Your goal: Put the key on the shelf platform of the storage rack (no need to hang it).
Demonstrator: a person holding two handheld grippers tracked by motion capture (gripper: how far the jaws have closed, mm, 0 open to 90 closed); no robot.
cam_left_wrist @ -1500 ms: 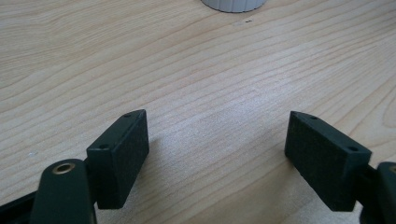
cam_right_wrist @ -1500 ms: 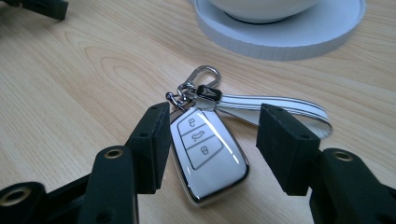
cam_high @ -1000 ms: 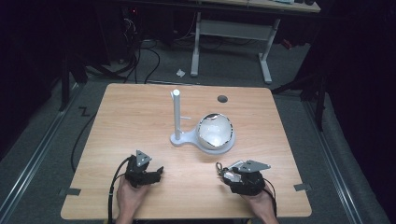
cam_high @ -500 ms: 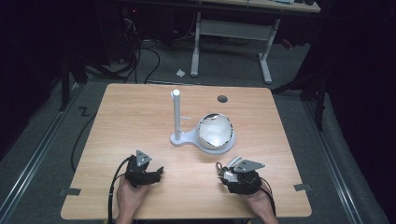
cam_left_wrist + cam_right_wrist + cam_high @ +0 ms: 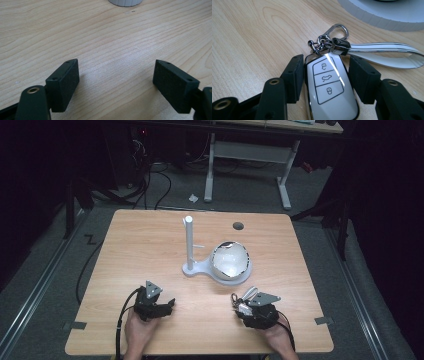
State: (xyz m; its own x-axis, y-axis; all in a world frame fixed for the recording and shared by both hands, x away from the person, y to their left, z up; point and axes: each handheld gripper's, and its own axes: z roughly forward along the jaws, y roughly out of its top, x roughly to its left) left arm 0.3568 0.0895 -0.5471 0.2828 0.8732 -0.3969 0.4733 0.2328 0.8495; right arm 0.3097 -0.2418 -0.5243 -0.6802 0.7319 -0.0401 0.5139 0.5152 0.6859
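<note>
We have a car key (image 5: pixel 329 92) between the black jaws of our right gripper (image 5: pixel 325 75). The jaws have just been closing in on it, and now both pads sit against its long sides, so we think the key is held. The key is white and shiny, with three little buttons on top. It lies flat on the wooden table (image 5: pixel 150 245), near the edge at about 5 o'clock on the table top.

The key looks small and light. Its shell looks hard and smooth, so it could slip if we hold it too softly. The flat long sides are the best place to hold, and that is where our pads are. We should keep off the buttons.

A silver clip (image 5: pixel 335 30) sits at the key's 12 o'clock end, and a soft white strap (image 5: pixel 387 53) flops out toward 3 o'clock. The strap will dangle and swing when we lift.

The white stand (image 5: pixel 197 265) with its post and bowl waits at 12 o'clock from the key.

Our left gripper (image 5: pixel 116 77) is wide open and holds nothing. It rests over bare wood.
</note>
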